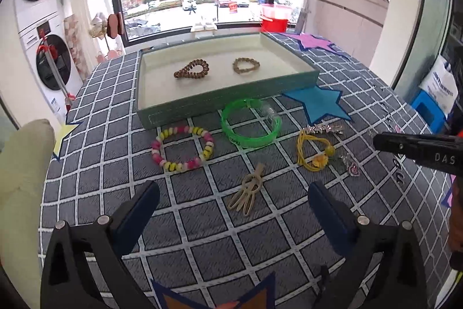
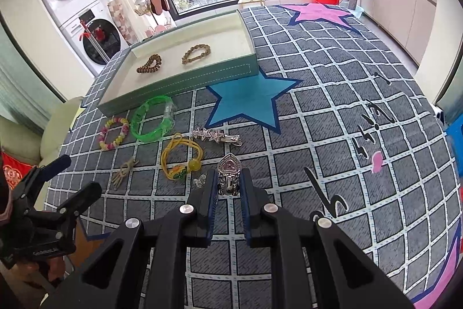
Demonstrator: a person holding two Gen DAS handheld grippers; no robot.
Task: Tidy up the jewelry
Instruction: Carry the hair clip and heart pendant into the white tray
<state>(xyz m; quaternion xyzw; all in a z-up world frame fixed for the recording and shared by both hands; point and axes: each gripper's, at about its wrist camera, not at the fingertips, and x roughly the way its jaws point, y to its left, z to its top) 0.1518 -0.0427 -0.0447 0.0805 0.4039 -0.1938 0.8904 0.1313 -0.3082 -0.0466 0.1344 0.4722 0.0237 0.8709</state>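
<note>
A green tray (image 1: 231, 97) (image 2: 179, 83) holds a brown coil hair tie (image 1: 191, 69) and a beige woven bracelet (image 1: 246, 65). In front of it lie a pink-yellow bead bracelet (image 1: 183, 148), a green bangle (image 1: 250, 122), a yellow hair tie (image 1: 314, 151), a silver star clip (image 1: 325, 129) and a beige claw clip (image 1: 249, 190). My left gripper (image 1: 233, 203) is open above the claw clip. My right gripper (image 2: 228, 181) is shut on a silver heart-shaped clip (image 2: 229, 168), held just above the cloth.
The table has a grey checked cloth (image 1: 202, 236) with a blue star (image 2: 249, 103) and a pink star (image 2: 318, 12). A small silver piece (image 2: 199, 181) lies beside the right fingers. A red bucket (image 1: 274, 19) stands by the window.
</note>
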